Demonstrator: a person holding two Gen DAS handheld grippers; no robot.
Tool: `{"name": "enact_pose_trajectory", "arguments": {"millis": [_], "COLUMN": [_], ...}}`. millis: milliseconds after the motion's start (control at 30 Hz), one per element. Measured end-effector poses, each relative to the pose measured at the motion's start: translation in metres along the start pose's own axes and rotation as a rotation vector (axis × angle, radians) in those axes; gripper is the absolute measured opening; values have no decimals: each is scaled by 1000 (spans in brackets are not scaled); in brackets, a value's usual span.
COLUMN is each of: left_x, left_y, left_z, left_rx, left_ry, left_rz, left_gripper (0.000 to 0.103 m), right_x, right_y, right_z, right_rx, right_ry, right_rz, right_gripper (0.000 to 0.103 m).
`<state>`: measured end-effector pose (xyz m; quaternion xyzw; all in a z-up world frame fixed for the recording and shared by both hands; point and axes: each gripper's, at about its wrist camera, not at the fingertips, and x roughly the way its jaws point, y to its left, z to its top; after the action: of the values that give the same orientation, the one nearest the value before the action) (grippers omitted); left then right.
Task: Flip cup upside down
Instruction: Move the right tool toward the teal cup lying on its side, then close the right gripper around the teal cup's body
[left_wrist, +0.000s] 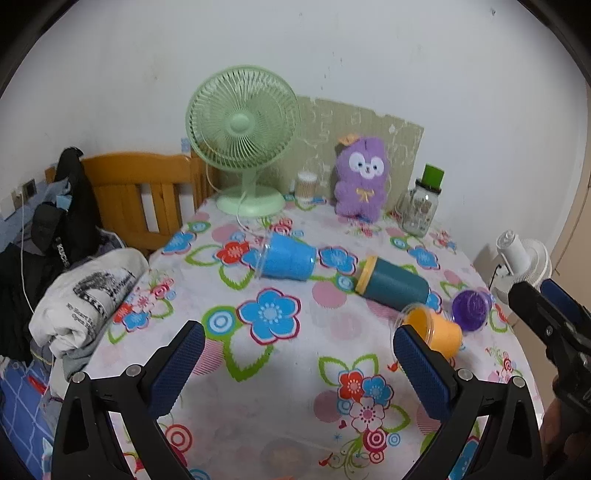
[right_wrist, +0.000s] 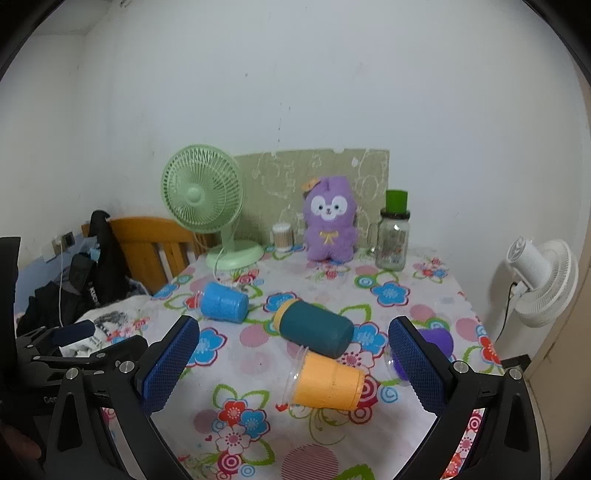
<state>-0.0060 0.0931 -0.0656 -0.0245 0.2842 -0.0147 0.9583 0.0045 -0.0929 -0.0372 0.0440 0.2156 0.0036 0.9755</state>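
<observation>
1. The task names one cup, but four lie on their sides on the flower-patterned worktop (right_wrist: 258, 373): an orange cup (right_wrist: 327, 382), a dark teal cup with a yellow rim (right_wrist: 314, 326), a light blue cup (right_wrist: 223, 302) and a purple cup (right_wrist: 437, 341). Which one is meant cannot be told; the orange cup looks likeliest, since it sits nearest the fingers.

2. The right hand-held gripper (right_wrist: 291, 360) has its jaws spread wide and holds nothing. In the right wrist view the orange cup lies low in the centre of the frame, between and just beyond the two blue pads.

3. The orange cup's long axis runs across the frame, with its clear-rimmed mouth to the left and its closed base to the right. So the axis lies roughly along the line between the pads, and a straight closing would press on the ends, not the sides.

4. The left hand-held gripper (left_wrist: 299, 339) is also wide open and empty. In its view the orange cup (left_wrist: 437, 334) lies at lower right, partly behind the right pad, so the right one is better placed.

5. The purple cup is largely hidden behind the right pad in the right wrist view.
</observation>
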Motion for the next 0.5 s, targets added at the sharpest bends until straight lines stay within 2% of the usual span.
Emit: {"name": "enact_pose_trajectory", "arguments": {"millis": [133, 333, 500], "left_x": [23, 53, 76], "left_y": [-1, 1, 2], "left_z": [-6, -9, -8], "left_rx": [15, 13, 13], "left_ry": [73, 132, 175], "left_rz": [9, 19, 31], "left_gripper": [103, 103, 103], "right_x": [30, 71, 98], "right_y": [-13, -24, -24], "right_z": [0, -1, -3], "right_rx": [13, 3, -38], "right_ry": [85, 182, 221], "right_rz": [7, 29, 32], "right_gripper": [103, 103, 103]}}
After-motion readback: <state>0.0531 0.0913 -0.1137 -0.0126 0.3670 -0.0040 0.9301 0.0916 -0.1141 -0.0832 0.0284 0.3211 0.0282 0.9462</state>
